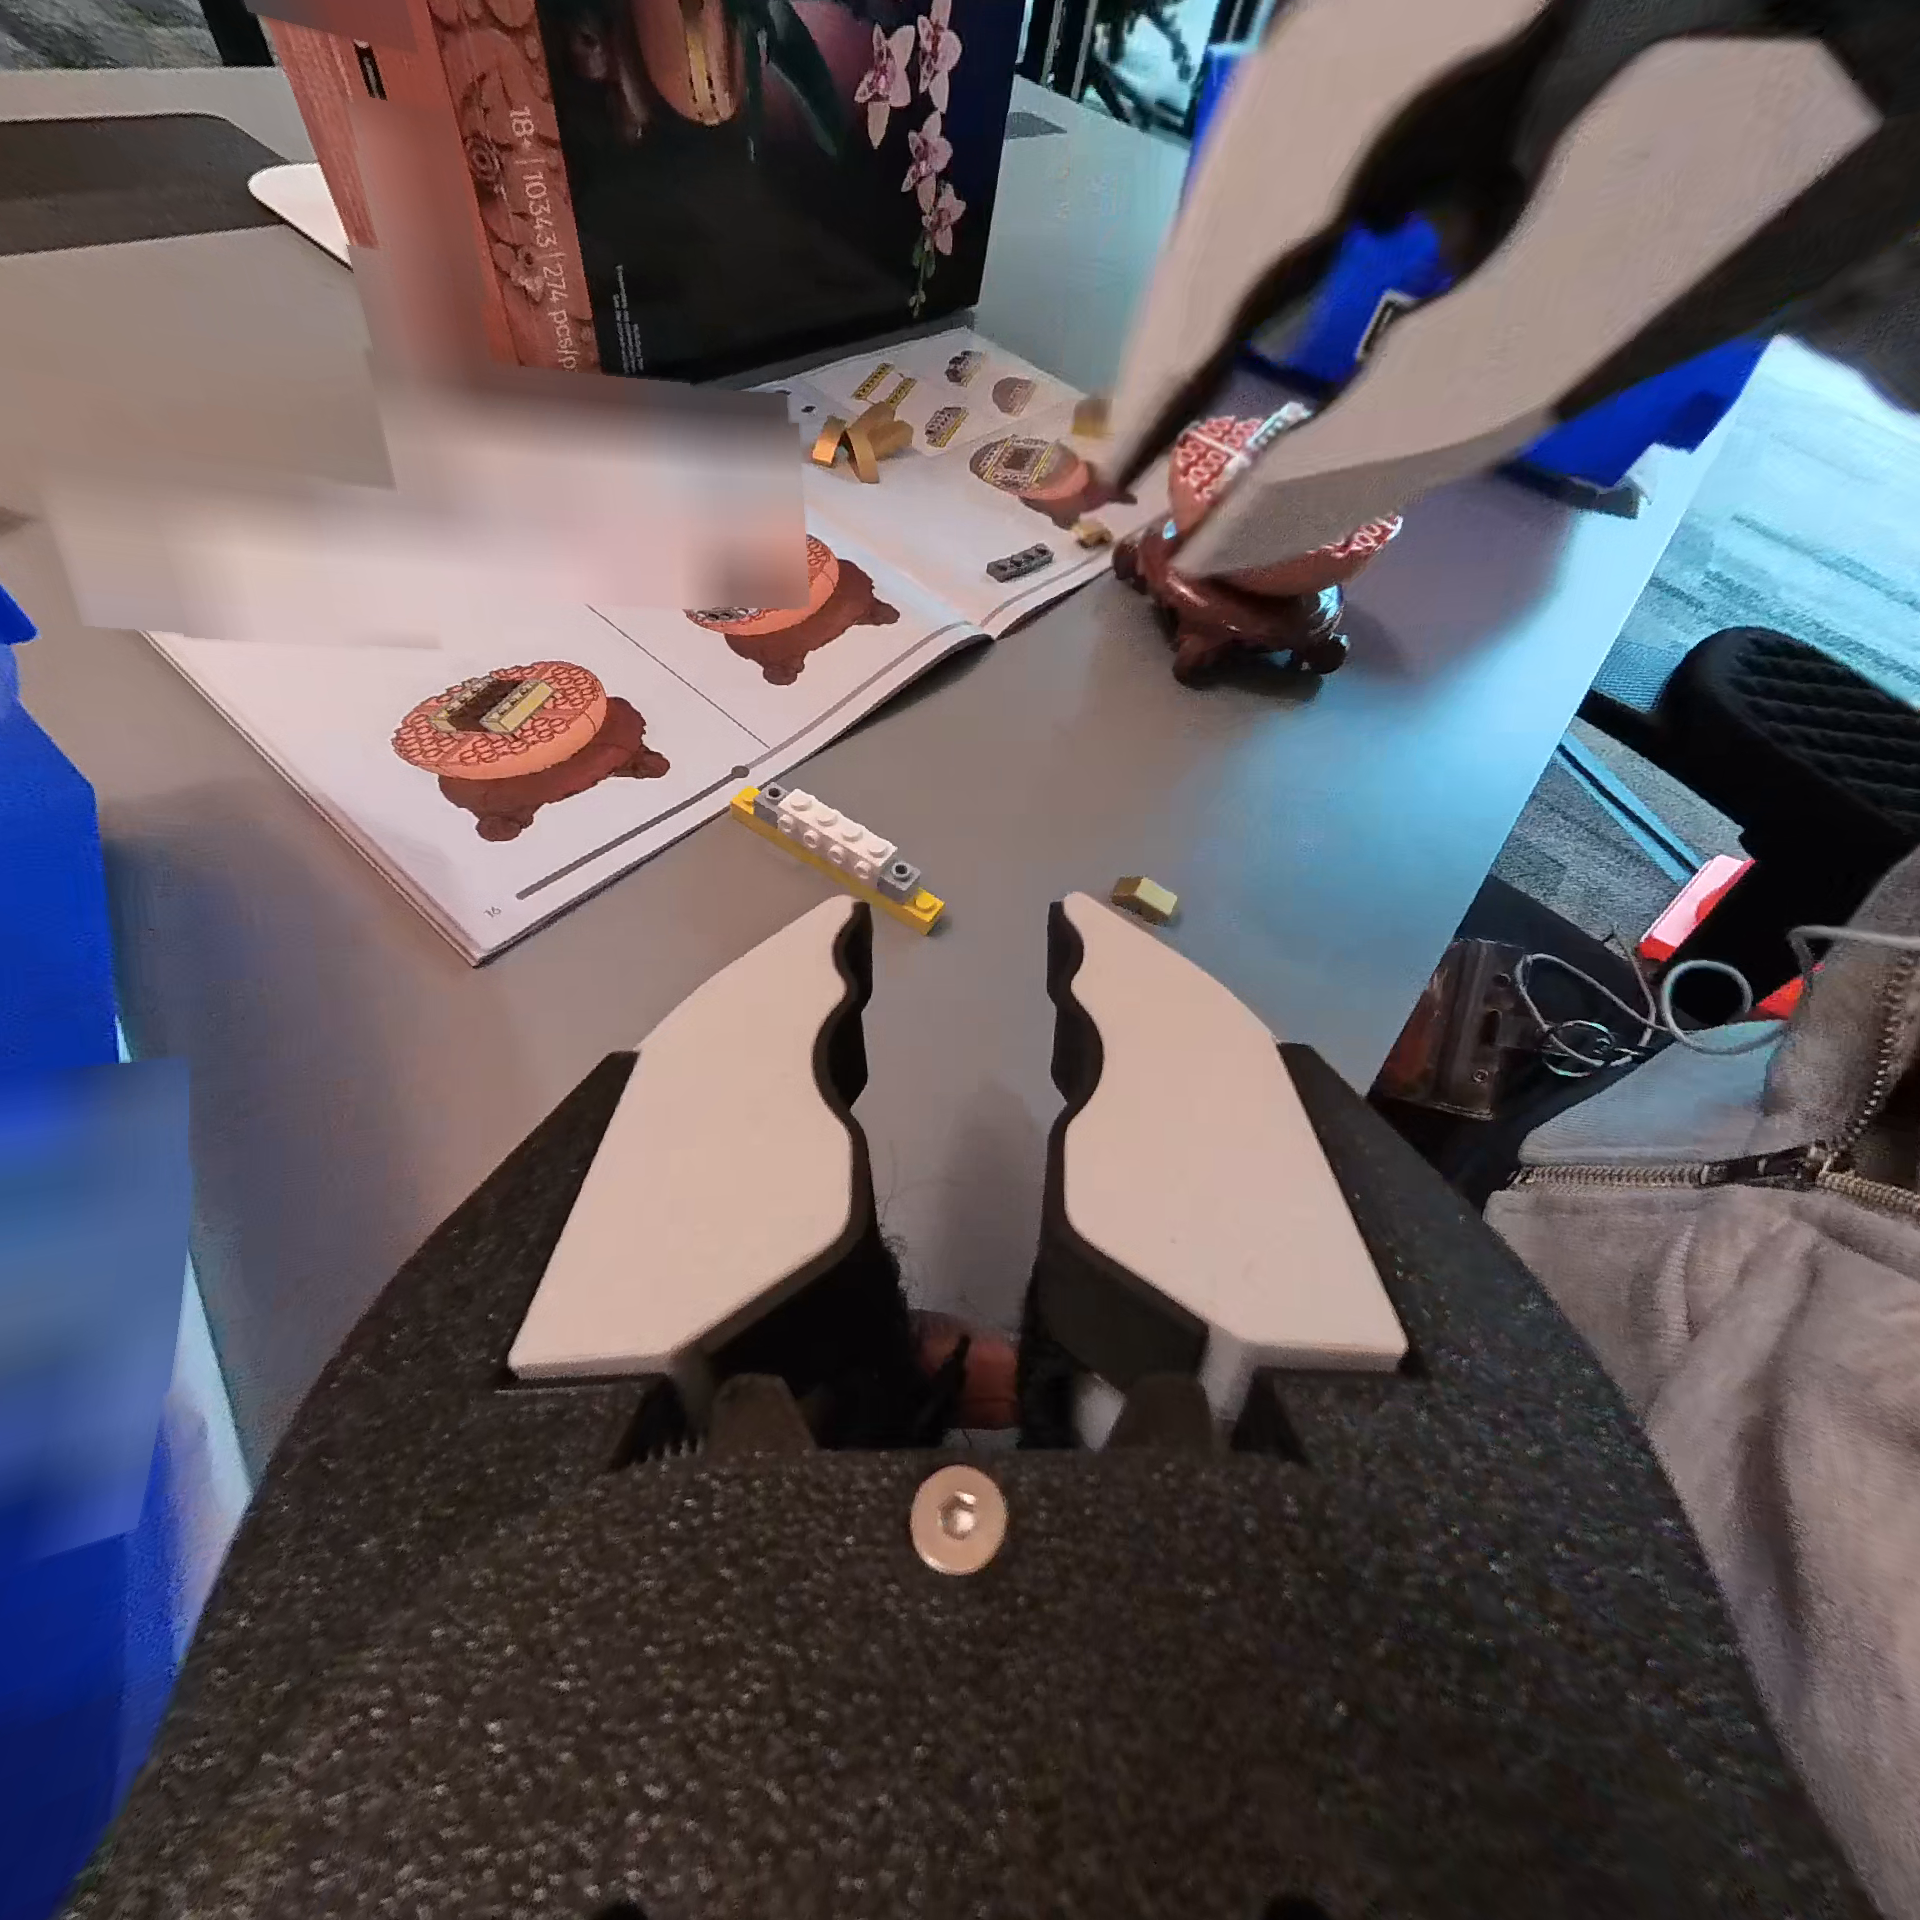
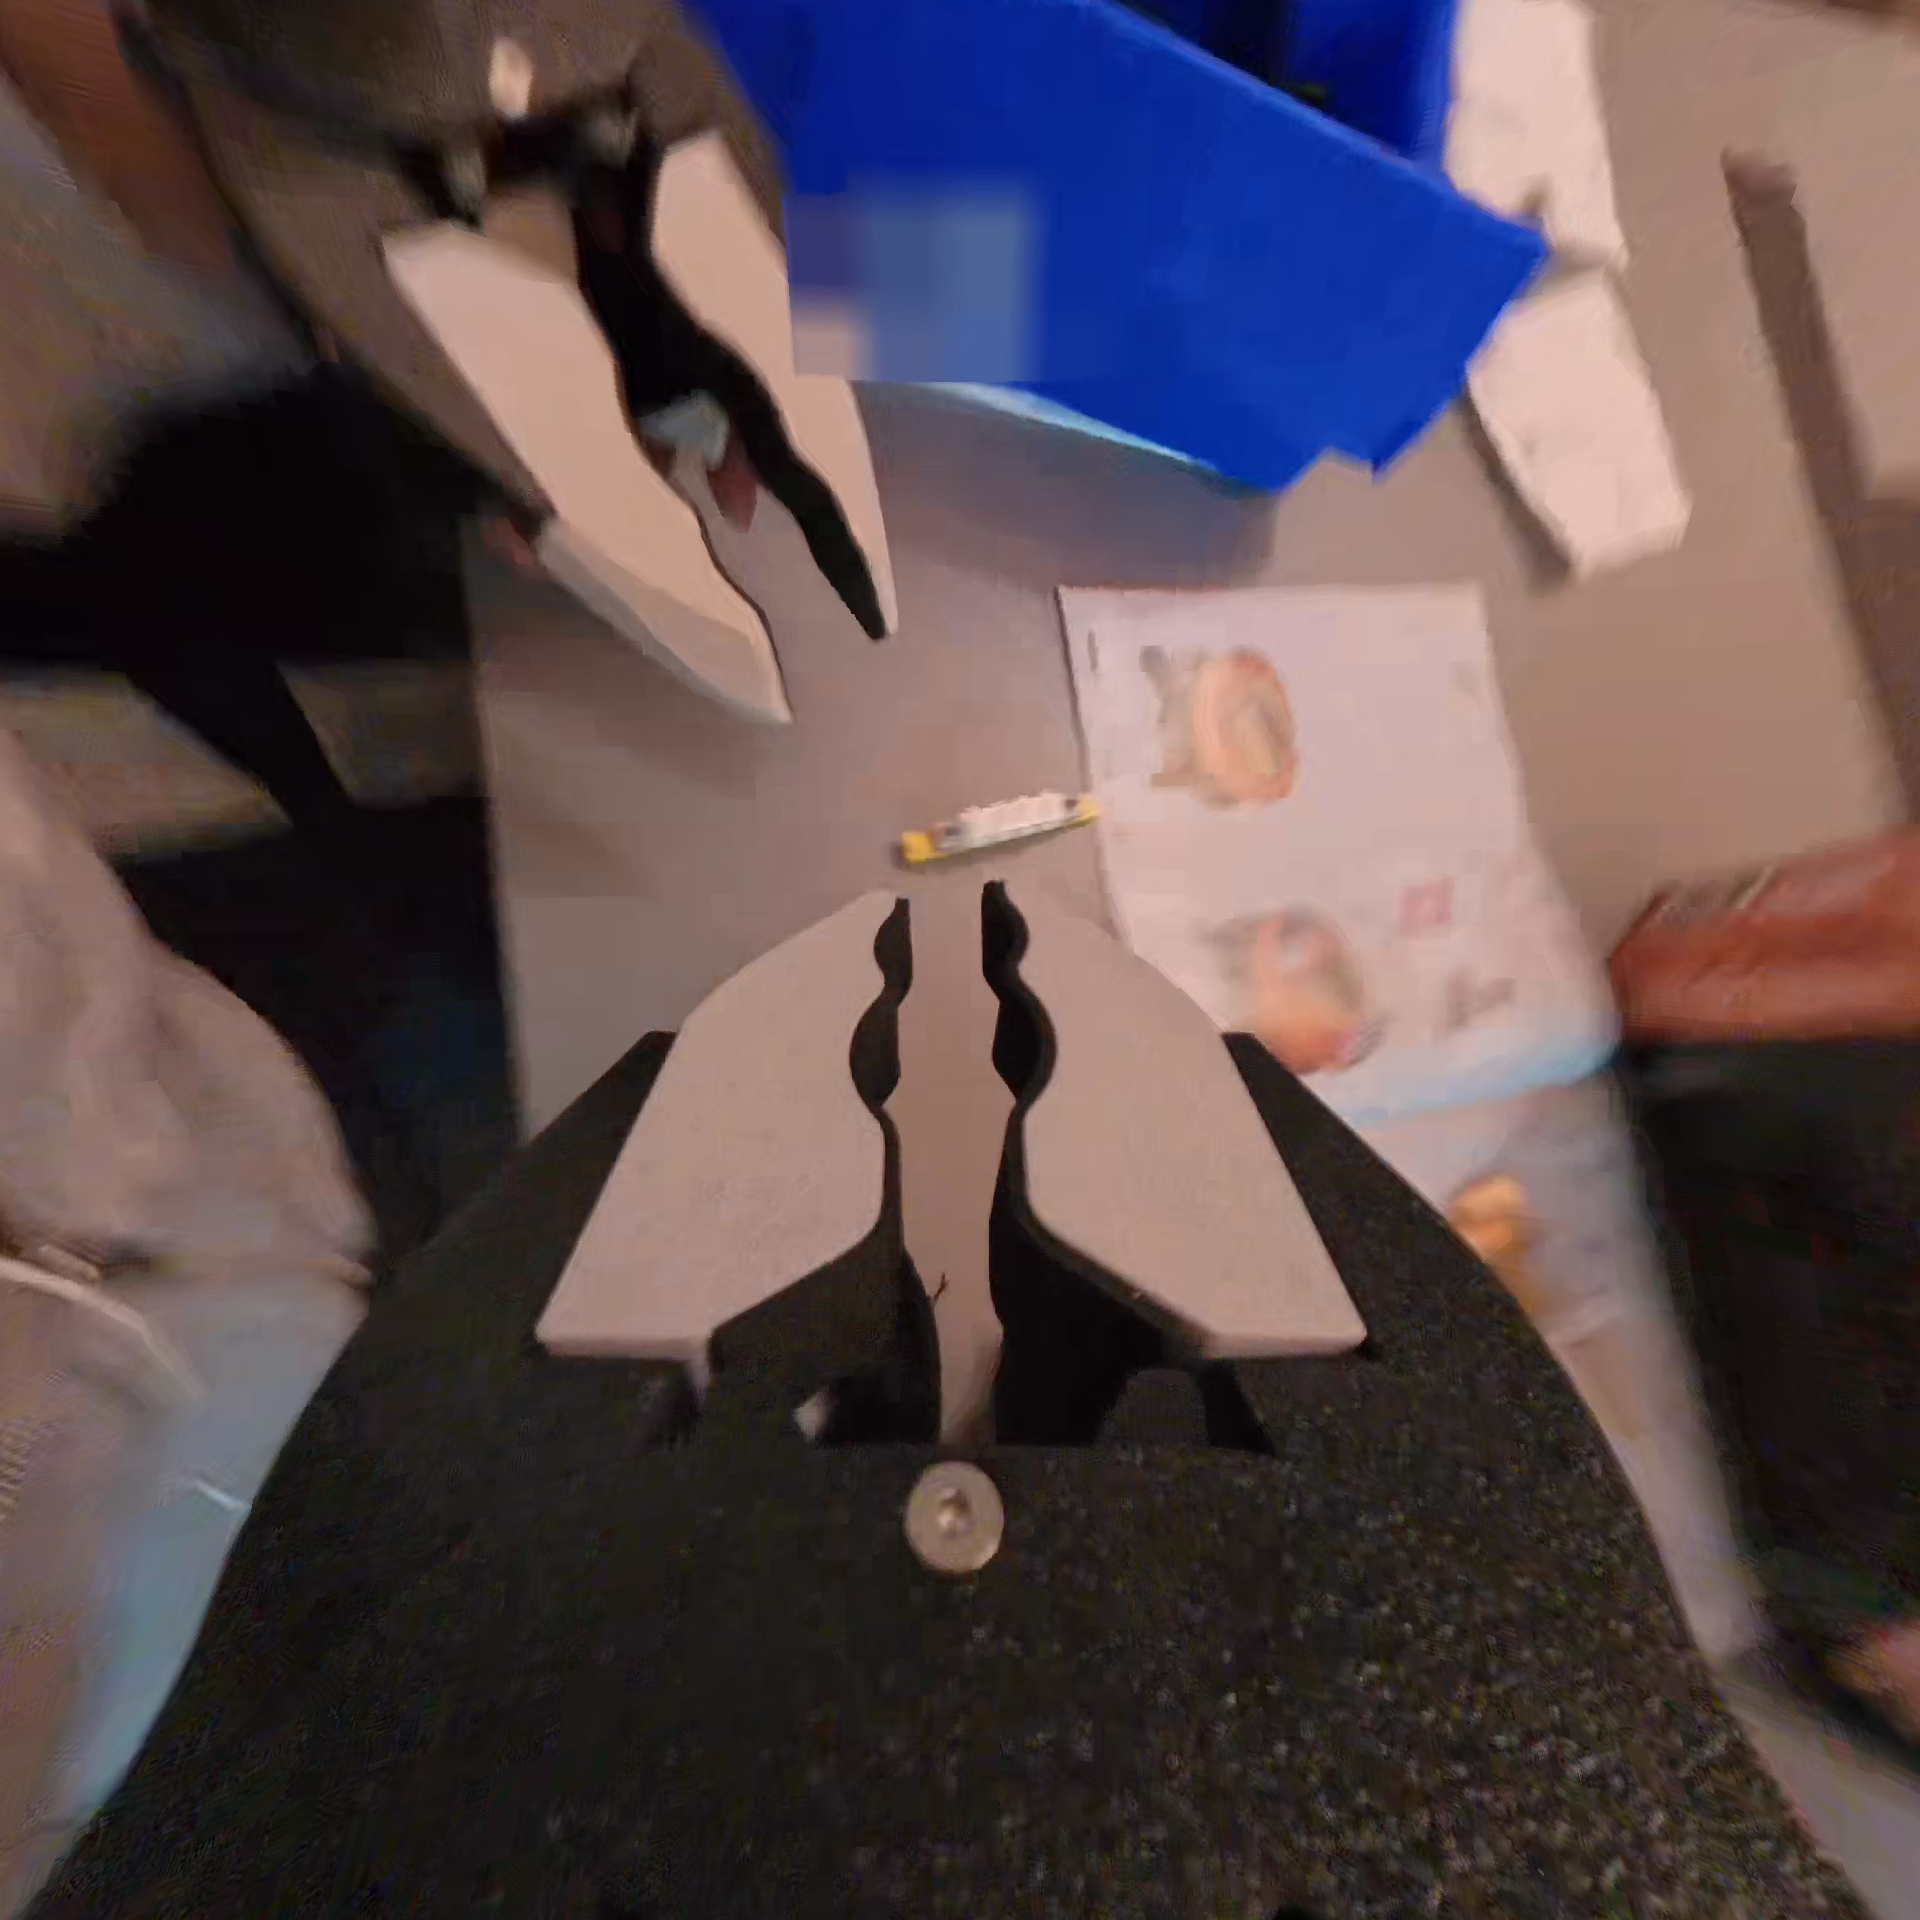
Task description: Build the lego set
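grey table (image 1: 1091, 727) | brick strip (image 1: 836, 854) just ahead of left gripper (image 1: 956, 914) | jaws parted

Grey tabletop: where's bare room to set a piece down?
Free: the grey tabletop between the open instruction booklet, the yellow-and-white brick strip and the round red-patterned pot model. Crowded: the booklet's far pages, strewn with small gold pieces.

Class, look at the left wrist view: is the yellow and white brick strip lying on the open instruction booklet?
No, the brick strip lies on the bare grey table, just off the booklet's edge.
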`<state>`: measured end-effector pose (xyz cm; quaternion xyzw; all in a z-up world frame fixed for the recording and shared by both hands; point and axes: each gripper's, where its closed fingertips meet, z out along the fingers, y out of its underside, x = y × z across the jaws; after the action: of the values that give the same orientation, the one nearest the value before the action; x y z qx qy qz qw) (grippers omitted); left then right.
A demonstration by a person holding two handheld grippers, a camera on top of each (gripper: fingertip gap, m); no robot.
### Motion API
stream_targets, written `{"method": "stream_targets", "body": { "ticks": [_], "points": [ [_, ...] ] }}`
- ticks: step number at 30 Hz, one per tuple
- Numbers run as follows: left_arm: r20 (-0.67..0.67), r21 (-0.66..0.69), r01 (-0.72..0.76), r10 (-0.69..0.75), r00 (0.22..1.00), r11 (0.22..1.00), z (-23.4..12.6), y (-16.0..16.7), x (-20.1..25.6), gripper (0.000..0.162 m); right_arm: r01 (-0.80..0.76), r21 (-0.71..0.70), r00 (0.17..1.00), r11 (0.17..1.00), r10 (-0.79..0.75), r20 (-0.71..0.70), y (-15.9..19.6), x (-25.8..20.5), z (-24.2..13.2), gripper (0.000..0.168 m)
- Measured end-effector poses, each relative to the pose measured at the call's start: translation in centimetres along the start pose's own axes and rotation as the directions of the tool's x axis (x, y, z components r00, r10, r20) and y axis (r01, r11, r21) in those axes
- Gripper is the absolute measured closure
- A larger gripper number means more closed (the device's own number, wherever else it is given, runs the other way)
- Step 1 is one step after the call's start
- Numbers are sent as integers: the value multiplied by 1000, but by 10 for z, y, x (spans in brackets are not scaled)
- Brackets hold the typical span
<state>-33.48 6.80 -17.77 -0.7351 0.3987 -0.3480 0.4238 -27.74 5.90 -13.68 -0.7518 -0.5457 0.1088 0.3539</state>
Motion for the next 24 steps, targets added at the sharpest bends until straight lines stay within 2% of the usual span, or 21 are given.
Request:
{"method": "stream_targets", "body": {
  "ticks": [2, 4, 6, 9, 12, 14, 17, 21, 24],
  "points": [
    [-5, 10, 7, -7, 1000, 1000, 1, -1, 1, 130, -291, 60, 953, 955, 294, -66, 19, -15, -2, 155],
    [3, 9, 6, -6, 1000, 1000, 2, 1, 0, 130, -420, 54, 894, 906, 423, -149, 45, -28, 8, 150],
    [12, 3, -8, 8, 1000, 1000, 3, 2, -1, 130, -490, 45, 850, 871, 488, -199, 61, -39, 22, 149],
    [31, -5, -44, 44, 999, 999, 6, 1, -3, 130, -518, 16, 826, 856, 505, -250, 77, -45, 39, 148],
    [21, -15, -62, 62, 998, 998, 9, 2, -1, 130, -576, 80, 792, 813, 580, -192, 69, -47, 51, 145],
    [17, -20, -62, 62, 998, 998, 10, 4, 0, 130, -586, 89, 780, 805, 590, -206, 70, -43, 53, 146],
    [19, -25, -55, 56, 998, 998, 11, 6, -2, 130, -588, 73, 783, 806, 589, -199, 73, -43, 56, 148],
    [26, -22, -38, 39, 999, 999, 13, 7, -6, 130, -560, 61, 802, 826, 560, -207, 75, -38, 59, 161],
    [60, -23, -15, 17, 998, 1000, 15, 8, -12, 119, -522, 66, 828, 850, 524, -202, 75, -37, 59, 161]
  ]
}}
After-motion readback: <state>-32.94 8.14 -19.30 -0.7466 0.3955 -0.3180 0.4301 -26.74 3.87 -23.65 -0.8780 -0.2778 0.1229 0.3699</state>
